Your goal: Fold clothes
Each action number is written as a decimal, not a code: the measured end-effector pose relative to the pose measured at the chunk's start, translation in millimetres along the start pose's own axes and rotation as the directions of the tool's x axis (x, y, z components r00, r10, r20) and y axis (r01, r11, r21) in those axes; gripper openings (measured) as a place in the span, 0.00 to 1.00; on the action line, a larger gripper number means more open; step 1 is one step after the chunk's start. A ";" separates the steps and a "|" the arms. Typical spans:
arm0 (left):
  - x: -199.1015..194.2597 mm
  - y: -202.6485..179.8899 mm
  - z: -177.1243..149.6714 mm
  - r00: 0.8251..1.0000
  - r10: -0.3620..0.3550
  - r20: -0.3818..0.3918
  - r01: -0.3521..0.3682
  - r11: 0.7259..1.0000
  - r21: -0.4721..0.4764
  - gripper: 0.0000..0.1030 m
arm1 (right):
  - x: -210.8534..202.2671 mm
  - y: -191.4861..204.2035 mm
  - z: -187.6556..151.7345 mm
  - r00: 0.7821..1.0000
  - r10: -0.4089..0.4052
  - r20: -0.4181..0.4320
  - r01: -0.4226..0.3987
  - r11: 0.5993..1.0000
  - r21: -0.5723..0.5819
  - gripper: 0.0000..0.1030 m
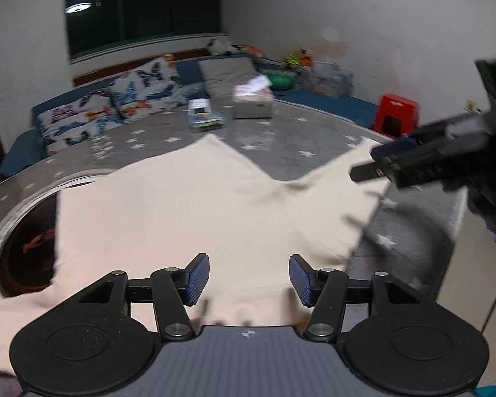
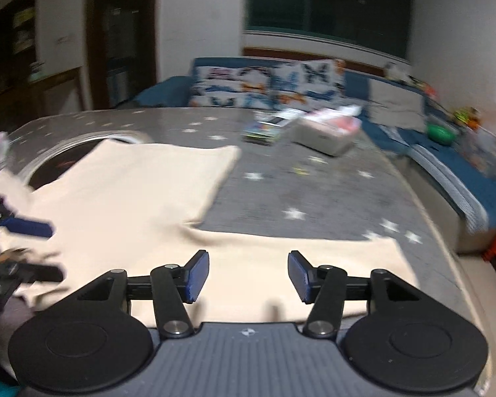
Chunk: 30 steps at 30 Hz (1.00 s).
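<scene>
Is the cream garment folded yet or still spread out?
Mostly spread: the cream garment lies flat across the starred grey surface, sleeve out sideways. Both grippers open, empty.

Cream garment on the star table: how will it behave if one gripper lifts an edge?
Probably floppy: the cream garment lies flat with soft wrinkles, so a lifted edge should drape. Likely light, being thin. It may drag across the star-patterned cover rather than hold shape. Both the left gripper and right gripper are open.
</scene>
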<state>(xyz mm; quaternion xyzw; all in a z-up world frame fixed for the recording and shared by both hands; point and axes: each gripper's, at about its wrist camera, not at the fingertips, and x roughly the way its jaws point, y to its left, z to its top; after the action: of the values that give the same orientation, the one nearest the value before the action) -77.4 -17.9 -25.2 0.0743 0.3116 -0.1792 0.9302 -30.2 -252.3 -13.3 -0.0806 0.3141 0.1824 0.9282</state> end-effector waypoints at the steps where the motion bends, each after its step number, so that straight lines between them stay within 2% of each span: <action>1: -2.1 5.9 -0.3 1.000 0.020 0.006 -0.020 1.000 -0.018 0.55 | 1.2 7.7 1.4 1.000 0.021 -0.001 -0.021 1.000 -0.015 0.55; 4: -7.7 27.0 -3.1 0.996 0.086 0.017 -0.084 0.993 -0.085 0.53 | 5.9 29.0 4.6 0.997 0.074 -0.004 -0.074 0.996 -0.057 0.55; 5: -7.9 27.9 -5.5 0.996 0.087 0.014 -0.086 0.993 -0.083 0.52 | 7.3 34.3 4.8 0.996 0.088 -0.007 -0.088 0.994 -0.065 0.55; 7: -8.3 29.7 -10.3 0.996 0.091 0.008 -0.090 0.993 -0.079 0.42 | 10.8 47.2 5.3 0.993 0.116 -0.015 -0.117 0.989 -0.092 0.55; 17: -8.6 34.4 -34.5 0.995 0.095 -0.026 -0.096 0.994 -0.045 0.40 | 21.9 96.5 -8.2 0.970 0.228 -0.079 -0.240 0.949 -0.204 0.55; 21: -9.8 27.4 -39.0 0.995 0.095 -0.020 -0.095 0.996 0.005 0.40 | 18.2 105.7 -20.2 0.969 0.227 -0.101 -0.246 0.934 -0.259 0.55; 23: -13.1 29.7 -33.6 0.996 0.090 -0.014 -0.090 0.996 -0.005 0.40 | 13.9 104.1 -20.2 0.968 0.232 -0.093 -0.248 0.935 -0.253 0.55; 27: -16.8 30.8 -19.3 0.996 0.086 0.028 -0.085 0.996 -0.024 0.40 | 9.8 82.3 -11.7 0.977 0.206 -0.049 -0.212 0.959 -0.187 0.55; 30: -10.6 25.5 -10.6 0.998 0.062 0.031 -0.061 0.998 -0.028 0.40 | 13.1 60.0 -4.0 0.985 0.168 -0.026 -0.170 0.977 -0.127 0.54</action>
<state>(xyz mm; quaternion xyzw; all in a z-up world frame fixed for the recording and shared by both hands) -81.4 11.4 -26.5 0.0683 0.2966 -0.1472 0.9411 -46.1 -194.3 -26.6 -0.1148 0.3142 0.2799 0.8999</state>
